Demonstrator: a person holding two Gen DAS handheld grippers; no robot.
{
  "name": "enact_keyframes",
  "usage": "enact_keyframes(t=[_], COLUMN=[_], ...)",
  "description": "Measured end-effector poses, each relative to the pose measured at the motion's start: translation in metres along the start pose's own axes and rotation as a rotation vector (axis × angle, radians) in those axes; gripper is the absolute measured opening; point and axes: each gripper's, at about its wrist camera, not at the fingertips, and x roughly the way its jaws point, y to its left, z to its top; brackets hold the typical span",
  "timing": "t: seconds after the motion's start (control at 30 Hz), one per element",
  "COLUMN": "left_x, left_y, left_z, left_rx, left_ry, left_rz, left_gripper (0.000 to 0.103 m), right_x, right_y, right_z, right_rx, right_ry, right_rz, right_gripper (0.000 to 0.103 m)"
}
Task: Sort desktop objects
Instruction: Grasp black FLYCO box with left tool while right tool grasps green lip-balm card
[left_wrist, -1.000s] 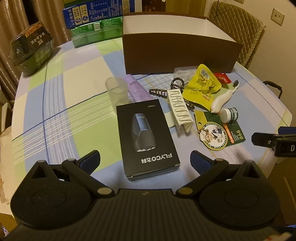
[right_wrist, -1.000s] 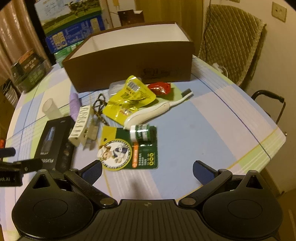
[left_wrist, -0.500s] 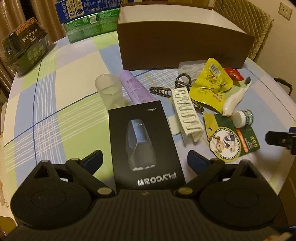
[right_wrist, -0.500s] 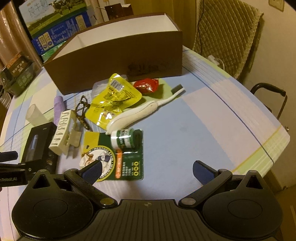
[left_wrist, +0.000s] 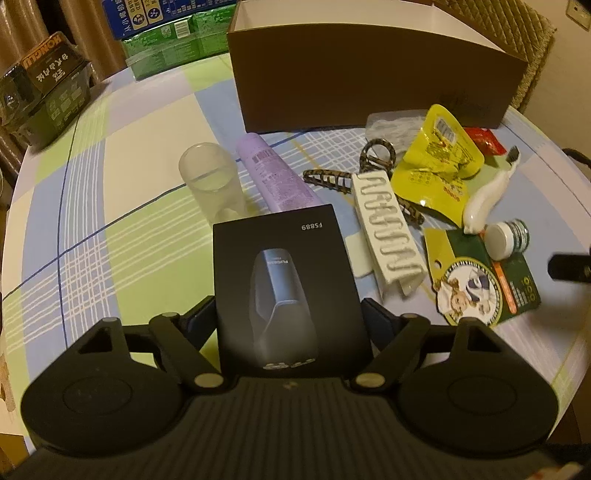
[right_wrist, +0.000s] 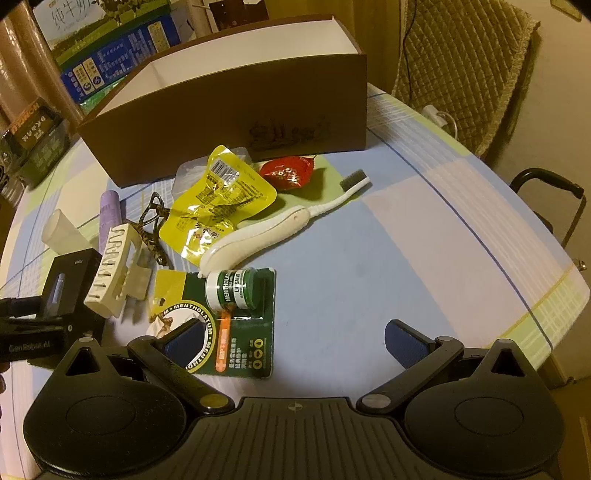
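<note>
Left wrist view: my left gripper (left_wrist: 290, 317) sits astride the near end of the black box (left_wrist: 286, 284), which lies flat on the table (left_wrist: 122, 206). The jaws are closing with the box between them; the pads look right at its long edges, but I cannot confirm firm contact. The cup (left_wrist: 210, 181) and purple tube (left_wrist: 275, 177) lie just beyond the box's far end, the white clip (left_wrist: 386, 243) just beside its right edge. The brown bin (left_wrist: 369, 74) stands behind, open-topped.

Judgement: I would finish closing squarely on the long sides, keeping the gripper centred so the box does not twist toward the clip, then lift straight before travelling to the bin.

Right wrist view: my right gripper (right_wrist: 295, 343) hangs wide and empty over the green card (right_wrist: 229, 328), one pad above its left part, touching nothing that I can see. The balm jar (right_wrist: 232, 290) rests on the card, the toothbrush (right_wrist: 280, 225) just beyond. I would hold this side off until the box is away.
</note>
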Motion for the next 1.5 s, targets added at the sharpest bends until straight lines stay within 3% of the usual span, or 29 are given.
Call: enact_keyframes(t=[0.33,0.87,0.9,0.97,1.2,1.27,1.5], left_x=[-0.021,-0.024,-0.026,-0.029,-0.035,-0.035,-0.041], left_y=[0.008,0.025,0.028,0.031,0.033,0.032,0.023], left_z=[-0.029,-0.023,-0.023,-0.023,-0.027,-0.028,-0.028], left_rx=[-0.003,-0.082,-0.087,-0.093,-0.097,-0.093,-0.061], left_ry=[0.041,0.009,0.006,-0.001,-0.005,-0.003,-0.014], left_rz=[-0.004,0.06,0.068,0.082,0.087,0.083,0.061], left_gripper=[0.08,0.077,0.077,0.077,0.077,0.077,0.077], right_x=[0.012,0.023,0.025,0.029,0.044,0.046,0.037], right_y=[0.008,0.027,0.03,0.034,0.041,0.043,0.04], right_z=[0.009,0.014,0.014,0.013,0.011,0.009,-0.001], right_rx=[-0.028,-0.09,-0.102,-0.123,-0.169,-0.183,-0.228], right_ry=[0.011,-0.032,-0.041,-0.055,-0.075,-0.067,-0.012], right_rz=[0.038,0.042,0.032,0.021,-0.01,0.002,0.023], right_gripper=[0.101,0.1,0.099,0.079,0.052,0.033,0.032])
